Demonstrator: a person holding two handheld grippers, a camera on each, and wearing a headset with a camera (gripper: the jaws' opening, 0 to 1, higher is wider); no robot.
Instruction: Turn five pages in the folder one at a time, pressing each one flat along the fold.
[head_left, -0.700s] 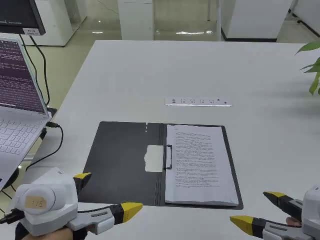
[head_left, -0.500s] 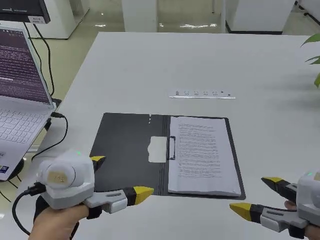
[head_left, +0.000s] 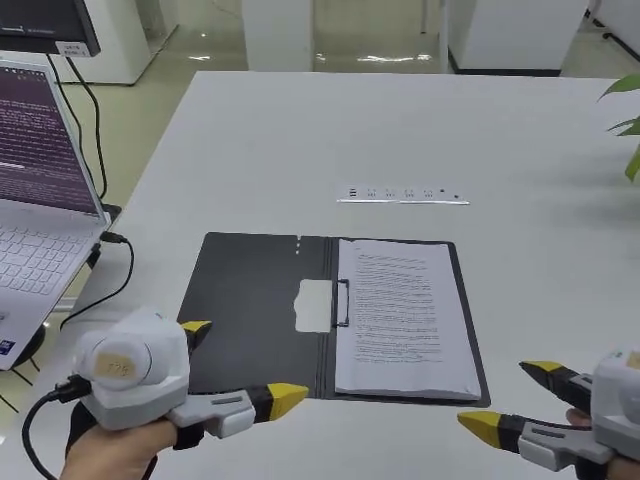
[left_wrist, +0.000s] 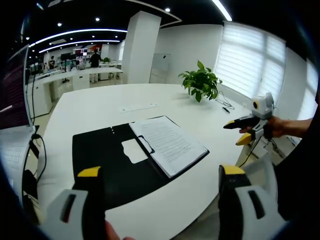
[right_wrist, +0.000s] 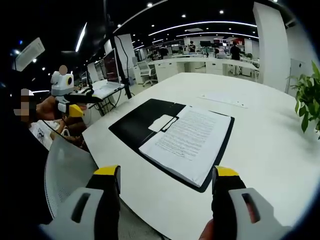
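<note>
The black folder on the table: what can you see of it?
The folder is black, thin and matte, lying open and flat on the white table. Its right half carries a stack of printed pages, with a clip at their spine edge; a small white slip sits beside it on the left half. Nothing else touches it.

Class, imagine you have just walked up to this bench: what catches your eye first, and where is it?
An open black folder lies on the white table, printed pages stacked on its right half. Near the front edge, the left hand-held gripper and the right hand-held gripper hover, yellow-tipped jaws open. A lit laptop sits far left.
</note>
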